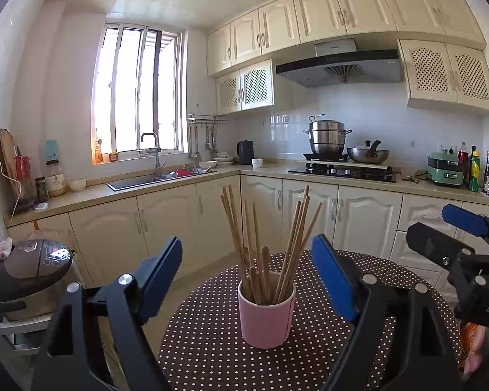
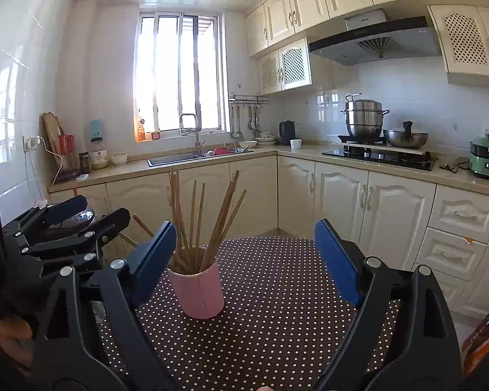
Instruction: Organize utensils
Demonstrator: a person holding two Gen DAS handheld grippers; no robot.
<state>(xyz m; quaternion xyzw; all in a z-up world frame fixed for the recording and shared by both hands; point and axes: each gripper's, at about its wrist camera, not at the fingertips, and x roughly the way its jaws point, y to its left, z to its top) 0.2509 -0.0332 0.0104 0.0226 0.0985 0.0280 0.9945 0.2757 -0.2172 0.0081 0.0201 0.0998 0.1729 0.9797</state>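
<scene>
A pink cup [image 1: 266, 314] stands upright on a round table with a dark polka-dot cloth [image 1: 212, 352]. Several wooden chopsticks [image 1: 267, 247] stand in it, fanned out. My left gripper [image 1: 246, 272] is open and empty, its blue pads either side of the cup and short of it. My right gripper [image 2: 244, 257] is open and empty; the cup [image 2: 200, 290] with its chopsticks [image 2: 199, 218] sits just right of the left pad [image 2: 156, 254]. The right gripper shows at the right edge of the left wrist view [image 1: 453, 228], the left gripper at the left of the right wrist view [image 2: 81, 215].
A rice cooker [image 1: 29, 270] stands on a low stand left of the table. Cream base cabinets [image 1: 309, 215] run behind the table, with a sink [image 1: 159, 177] and a hob with pots [image 1: 342, 163] on the counter. An orange packet [image 2: 482, 335] lies at the right.
</scene>
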